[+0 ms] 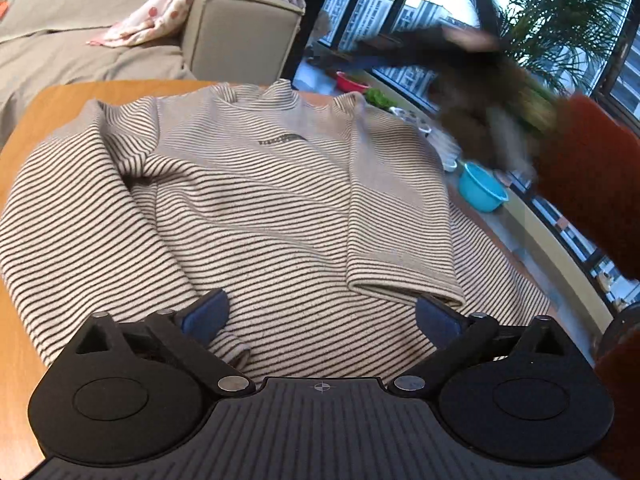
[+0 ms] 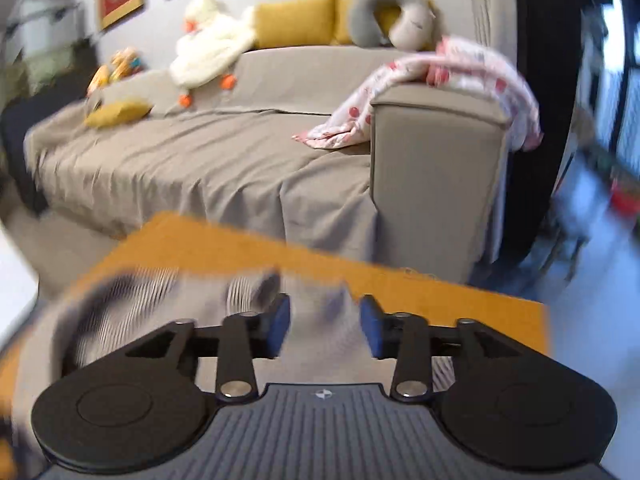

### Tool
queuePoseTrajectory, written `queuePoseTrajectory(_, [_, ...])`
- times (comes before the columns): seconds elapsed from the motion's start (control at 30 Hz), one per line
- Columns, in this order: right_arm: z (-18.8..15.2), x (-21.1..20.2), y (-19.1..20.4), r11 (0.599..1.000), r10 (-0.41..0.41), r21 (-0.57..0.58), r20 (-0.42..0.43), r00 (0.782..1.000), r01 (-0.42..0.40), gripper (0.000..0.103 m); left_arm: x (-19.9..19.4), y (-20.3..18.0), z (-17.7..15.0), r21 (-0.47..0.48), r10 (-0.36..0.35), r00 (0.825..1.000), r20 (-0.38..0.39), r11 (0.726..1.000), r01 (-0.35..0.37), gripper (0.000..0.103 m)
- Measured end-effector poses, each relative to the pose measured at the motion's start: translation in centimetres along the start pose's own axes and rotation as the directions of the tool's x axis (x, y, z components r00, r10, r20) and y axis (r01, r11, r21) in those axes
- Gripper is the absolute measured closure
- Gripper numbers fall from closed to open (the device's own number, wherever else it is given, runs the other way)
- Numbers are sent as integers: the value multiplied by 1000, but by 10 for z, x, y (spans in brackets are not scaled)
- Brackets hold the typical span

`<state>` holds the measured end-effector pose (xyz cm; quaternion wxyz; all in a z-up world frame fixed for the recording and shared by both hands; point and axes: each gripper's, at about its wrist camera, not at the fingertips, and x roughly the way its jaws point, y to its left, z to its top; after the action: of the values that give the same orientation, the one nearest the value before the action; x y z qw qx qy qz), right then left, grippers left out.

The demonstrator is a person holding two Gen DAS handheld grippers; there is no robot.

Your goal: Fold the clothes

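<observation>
Striped sweater (image 1: 256,200) lies on a wooden table (image 1: 60,104) beside a grey sofa (image 2: 200,152).

Sweater (image 1: 256,200) on table (image 1: 60,104) (sofa (image 1: 240,32) behind)

Left tool (image 1: 320,314): matte black body with a ribbed grey top plate bearing a small crosshair mark. Two round black discs flank the plate. Black link arms pivot on silver screw heads. Each finger carries a blue pad (image 1: 208,314). Right tool (image 2: 325,326): identical construction. A rust-red sleeve (image 1: 592,184) is visible at the frame edge.
</observation>
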<state>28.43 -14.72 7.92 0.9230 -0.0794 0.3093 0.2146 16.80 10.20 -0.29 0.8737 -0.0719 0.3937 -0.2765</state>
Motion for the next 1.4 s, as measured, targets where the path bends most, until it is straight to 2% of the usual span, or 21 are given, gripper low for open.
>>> queuePoseTrajectory(0.1, [-52,-45,29,994,59,-92,-56,997,-64,59,0,1,0,5,-2,1000,-6,1000,2,0])
queuePoseTrajectory(0.2, [-91,-68,62,979,136,-141,-92,986,-148,59,-3,5,2,-18,-13,1000,-9,1000,13,0])
queuePoseTrajectory(0.3, [-114,-80,97,945,175,-259,-113,978,-199,43,-10,16,9,-122,-26,1000,3,992,26,0])
queuePoseTrajectory(0.4, [-132,-74,120,906,89,-404,-109,990,-126,41,-23,25,15,-184,22,999,47,983,-13,0])
queuePoseTrajectory(0.43, [-132,-73,120,908,77,-404,-99,992,-111,41,-27,25,15,-186,44,997,60,982,-32,0])
queuePoseTrajectory(0.47, [-131,-72,118,915,70,-392,-88,994,-99,49,-32,24,16,-187,65,995,73,981,-51,0])
queuePoseTrajectory(0.5, [-127,-70,113,929,60,-360,-92,994,-90,64,-35,23,17,-186,77,994,79,981,-62,0])
queuePoseTrajectory(0.53, [-124,-68,106,943,50,-323,-98,994,-80,90,-37,23,18,-185,88,993,84,980,-71,0])
queuePoseTrajectory(0.63, [-109,-71,77,981,43,-182,-87,995,-59,93,-42,20,19,-163,116,989,90,982,-100,0])
queuePoseTrajectory(0.73, [-73,-95,19,998,-60,-21,33,998,61,95,-47,22,20,-161,137,986,99,980,-120,0])
queuePoseTrajectory(0.77, [-57,-108,-5,993,-114,51,88,990,110,95,-48,23,20,-166,140,985,105,979,-122,0])
queuePoseTrajectory(0.83, [-24,-135,-50,966,-213,190,194,958,177,95,-51,27,19,-180,145,983,114,976,-123,0])
queuePoseTrajectory(0.93, [19,-161,-83,940,-275,283,291,917,192,95,-56,33,20,-194,143,981,130,974,-116,0])
queuePoseTrajectory(0.97, [30,-164,-85,940,-274,285,308,911,187,95,-57,34,20,-196,141,981,136,974,-113,0])
queuePoseTrajectory(1.03, [51,-157,-77,949,-238,277,329,914,148,95,-60,36,20,-197,140,979,148,974,-110,0])
queuePoseTrajectory(1.1, [67,-135,-62,962,-182,256,329,927,98,99,-64,38,20,-197,140,977,160,975,-107,0])
queuePoseTrajectory(1.2, [86,-92,-31,978,-83,208,307,948,19,99,-71,42,19,-203,153,973,171,972,-117,0])
queuePoseTrajectory(1.4, [91,-19,42,988,59,128,238,969,-92,99,-86,52,14,-231,182,966,185,963,-137,0])
